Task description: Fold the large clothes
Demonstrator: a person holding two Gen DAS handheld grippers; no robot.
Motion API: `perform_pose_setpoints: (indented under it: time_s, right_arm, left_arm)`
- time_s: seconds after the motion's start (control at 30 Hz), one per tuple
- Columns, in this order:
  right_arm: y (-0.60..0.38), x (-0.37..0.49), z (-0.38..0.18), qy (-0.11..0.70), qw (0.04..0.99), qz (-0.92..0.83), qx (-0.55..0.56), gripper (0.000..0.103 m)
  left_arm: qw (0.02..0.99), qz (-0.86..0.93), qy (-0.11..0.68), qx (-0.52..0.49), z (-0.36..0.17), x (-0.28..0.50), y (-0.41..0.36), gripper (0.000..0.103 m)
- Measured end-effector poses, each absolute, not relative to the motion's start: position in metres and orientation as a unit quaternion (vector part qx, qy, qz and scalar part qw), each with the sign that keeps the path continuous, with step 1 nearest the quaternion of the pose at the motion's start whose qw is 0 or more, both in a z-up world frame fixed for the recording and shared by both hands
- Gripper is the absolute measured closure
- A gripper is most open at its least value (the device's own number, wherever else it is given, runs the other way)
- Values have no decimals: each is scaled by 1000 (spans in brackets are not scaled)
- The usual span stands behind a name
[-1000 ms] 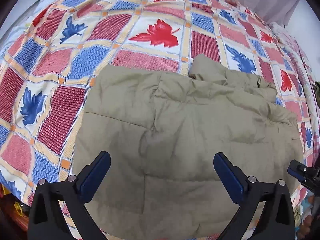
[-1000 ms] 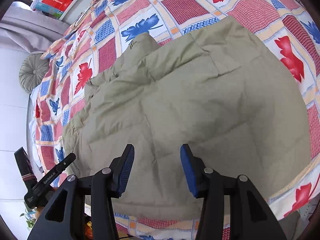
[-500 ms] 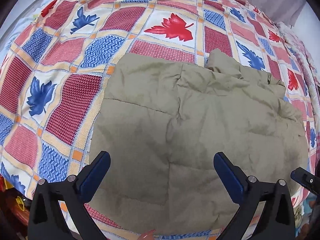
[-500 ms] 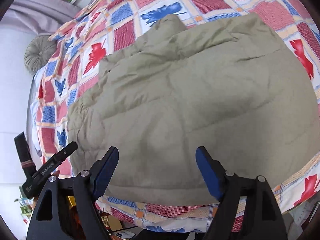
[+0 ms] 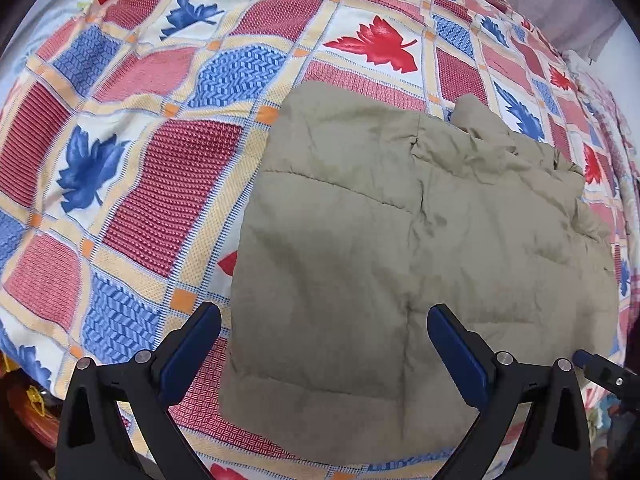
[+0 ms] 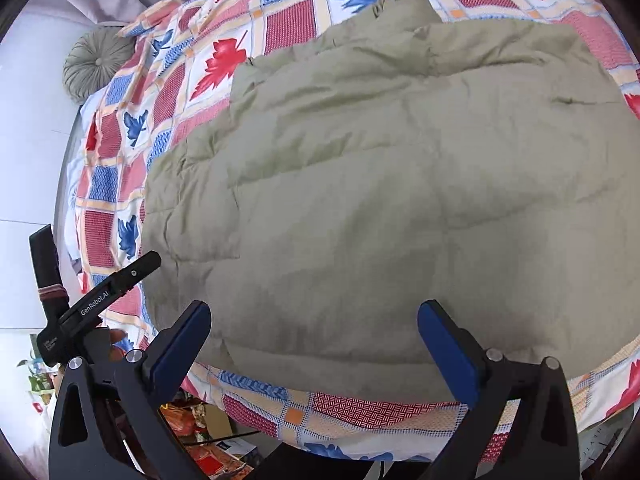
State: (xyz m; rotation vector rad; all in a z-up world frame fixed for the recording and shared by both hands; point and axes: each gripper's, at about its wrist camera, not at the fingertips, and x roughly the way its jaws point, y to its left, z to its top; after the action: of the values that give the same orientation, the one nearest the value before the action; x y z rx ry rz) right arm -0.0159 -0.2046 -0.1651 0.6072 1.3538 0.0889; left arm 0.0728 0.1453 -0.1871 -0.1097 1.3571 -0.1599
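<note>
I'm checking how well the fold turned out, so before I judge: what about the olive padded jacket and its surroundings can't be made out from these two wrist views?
- Jacket near hem: left wrist view, partly hidden behind the open left gripper.
- Jacket layers underneath: both views, covered by its own top panel.
- Jacket's right side: right wrist view, cut off by the picture's edge.
- Clutter below the bedspread: right wrist view, blocked by the opening right gripper.
</note>
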Motion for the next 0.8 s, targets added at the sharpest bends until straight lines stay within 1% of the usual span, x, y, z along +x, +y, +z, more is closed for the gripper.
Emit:
perform_pose_setpoints:
  time_s: [0.27,0.43,0.6,0.8]
  right_arm:
    - [-199,-17,-176,626,728,42,276,0]
    - [-201,-16,-181,629,723,40,281,0]
    - [-201,-16,-186,631,722,38,281,0]
    - [-201,-18,-190,633,722,35,278,0]
  left_arm:
    - [755,-123,626,-154,-199,78,199,0]
    - [702,-184,649,-229,-236,97,222,0]
    - [657,-252,657,-270,-267,117,201,0]
    - [627,-313,671,-240,-279,133,147,0]
